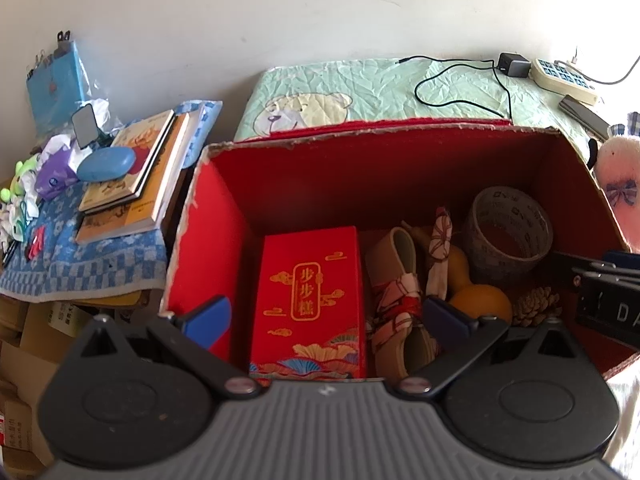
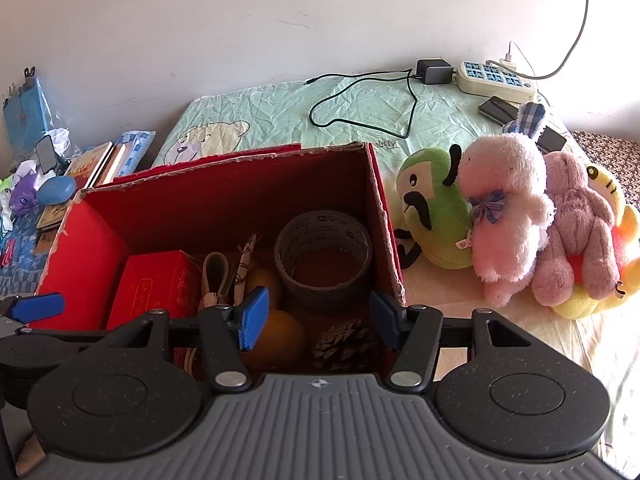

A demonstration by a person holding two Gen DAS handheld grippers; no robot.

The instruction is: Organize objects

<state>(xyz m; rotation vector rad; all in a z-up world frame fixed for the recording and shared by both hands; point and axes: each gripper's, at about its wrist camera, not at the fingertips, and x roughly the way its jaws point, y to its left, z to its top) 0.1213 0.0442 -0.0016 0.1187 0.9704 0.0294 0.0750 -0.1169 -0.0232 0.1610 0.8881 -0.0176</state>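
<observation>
Both claws (image 1: 328, 316) (image 2: 316, 320) wide open, empty.

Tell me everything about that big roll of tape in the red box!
The roll of tape is a wide grey ring with small dark printed marks around its outside and a big hollow middle. It lies flat on the floor of the red box, in the far right corner near the walls. A yellow gourd and a pinecone sit just in front. Neither claw touches it.
</observation>
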